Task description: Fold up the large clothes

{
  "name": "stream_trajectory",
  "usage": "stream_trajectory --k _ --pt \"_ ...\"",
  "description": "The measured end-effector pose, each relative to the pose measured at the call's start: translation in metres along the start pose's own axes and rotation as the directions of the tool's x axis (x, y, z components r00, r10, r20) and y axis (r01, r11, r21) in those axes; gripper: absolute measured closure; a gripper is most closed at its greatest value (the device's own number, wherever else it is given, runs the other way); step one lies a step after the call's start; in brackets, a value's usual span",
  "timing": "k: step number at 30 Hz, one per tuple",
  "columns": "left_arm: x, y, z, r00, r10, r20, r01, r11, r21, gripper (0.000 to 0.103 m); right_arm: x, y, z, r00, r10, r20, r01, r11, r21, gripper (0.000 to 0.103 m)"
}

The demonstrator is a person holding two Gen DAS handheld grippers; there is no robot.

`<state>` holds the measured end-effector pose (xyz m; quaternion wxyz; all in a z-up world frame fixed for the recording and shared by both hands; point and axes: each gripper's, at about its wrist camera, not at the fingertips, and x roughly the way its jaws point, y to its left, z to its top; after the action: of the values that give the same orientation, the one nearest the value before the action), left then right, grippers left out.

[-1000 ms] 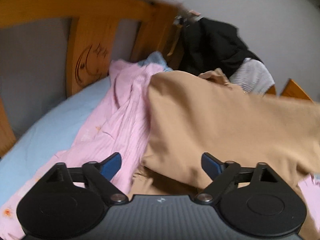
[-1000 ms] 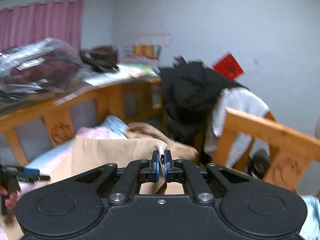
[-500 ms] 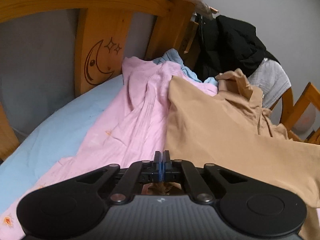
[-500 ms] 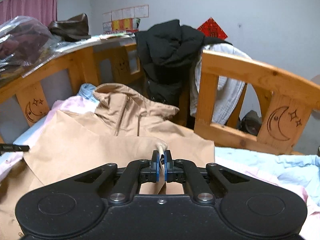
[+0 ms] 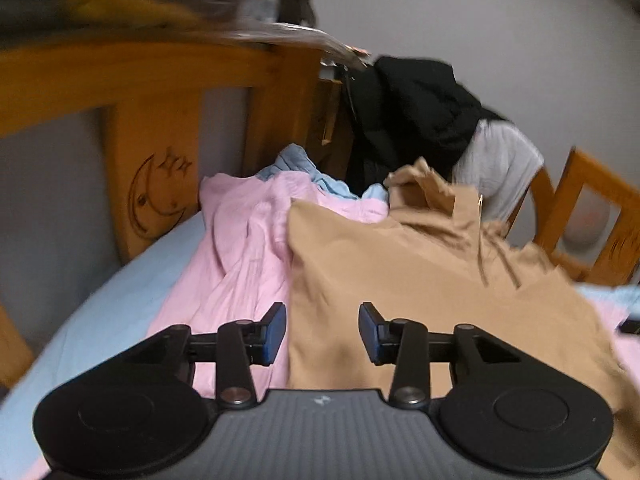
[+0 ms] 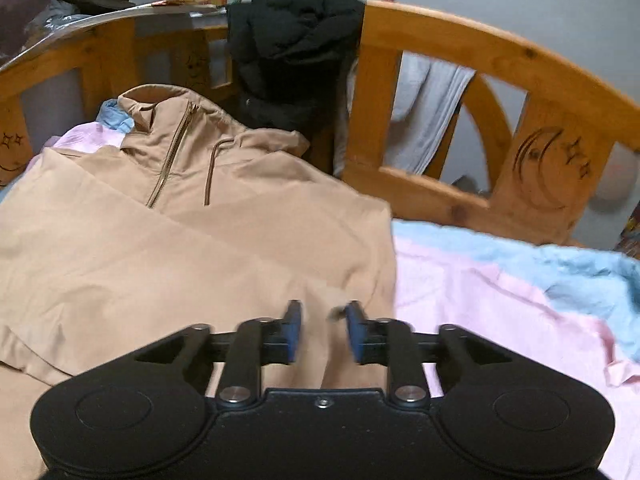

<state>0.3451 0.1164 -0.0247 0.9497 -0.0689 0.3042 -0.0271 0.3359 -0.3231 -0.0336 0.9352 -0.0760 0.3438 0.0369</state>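
A large tan hoodie (image 6: 200, 248) with a gold zip and drawcords lies spread on the bed, collar toward the far rail. In the left wrist view its left edge (image 5: 420, 280) runs along a pink blanket. My left gripper (image 5: 322, 332) hovers low over that edge with its jaws opening. The tan cloth lies under the gap and the blue pads do not press on it. My right gripper (image 6: 324, 332) sits low over the hoodie's near right corner, jaws also opening. Cloth lies beneath them, free of the pads.
A pink blanket (image 5: 240, 248) and a light blue sheet (image 5: 100, 312) cover the bed. Wooden rails carved with a moon and stars (image 6: 500, 80) close in the far side. A black jacket (image 6: 292, 52) and a grey garment (image 6: 428, 120) hang over them. Bagged clutter (image 6: 48, 8) tops the left rail.
The left gripper closed on the tan edge, then opened and let it go. The right gripper came down with its pinched hem and opened; the hoodie now lies flat.
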Motion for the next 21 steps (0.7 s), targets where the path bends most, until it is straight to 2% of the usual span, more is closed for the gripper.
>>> stream_trajectory --k 4,6,7,9,11,13,16,18,21 --pt "0.028 -0.012 -0.006 0.992 0.090 -0.092 -0.087 0.996 0.031 0.060 -0.010 0.030 -0.008 0.995 0.079 0.061 -0.070 0.987 -0.142 0.066" --pt "0.040 -0.011 -0.012 0.984 0.123 -0.130 -0.120 0.992 0.032 0.061 -0.010 0.047 -0.017 0.987 0.149 0.053 -0.135 0.968 -0.210 0.057" --pt "0.044 -0.010 -0.014 0.981 0.130 -0.140 -0.127 0.991 0.030 0.061 -0.007 0.053 -0.021 0.984 0.173 0.037 -0.160 0.959 -0.233 0.055" --pt "0.049 -0.007 -0.019 0.980 0.133 -0.150 -0.129 0.991 0.031 0.060 0.003 0.069 -0.032 0.984 0.176 -0.008 -0.171 0.945 -0.280 0.055" --pt "0.048 -0.004 -0.020 0.981 0.128 -0.149 -0.125 0.992 0.030 0.059 0.020 0.080 -0.045 0.989 0.131 -0.066 -0.146 0.929 -0.339 0.055" --pt "0.043 -0.003 -0.018 0.982 0.121 -0.146 -0.120 0.993 0.015 0.059 0.025 0.077 -0.050 0.989 0.140 -0.043 -0.146 0.938 -0.316 0.052" --pt "0.025 -0.003 -0.015 0.989 0.101 -0.106 -0.103 0.995 -0.009 0.057 0.019 0.066 -0.039 0.986 0.161 -0.046 -0.167 0.963 -0.210 0.052" --pt "0.012 -0.008 -0.013 0.996 0.076 -0.056 -0.076 0.997 0.003 0.047 0.007 0.065 -0.033 0.976 0.217 -0.008 -0.215 0.959 -0.185 0.051" --pt "0.002 -0.022 -0.010 1.000 0.019 -0.015 -0.018 0.999 0.028 0.046 -0.002 0.074 -0.026 0.957 0.289 0.026 -0.279 0.940 -0.198 0.046"
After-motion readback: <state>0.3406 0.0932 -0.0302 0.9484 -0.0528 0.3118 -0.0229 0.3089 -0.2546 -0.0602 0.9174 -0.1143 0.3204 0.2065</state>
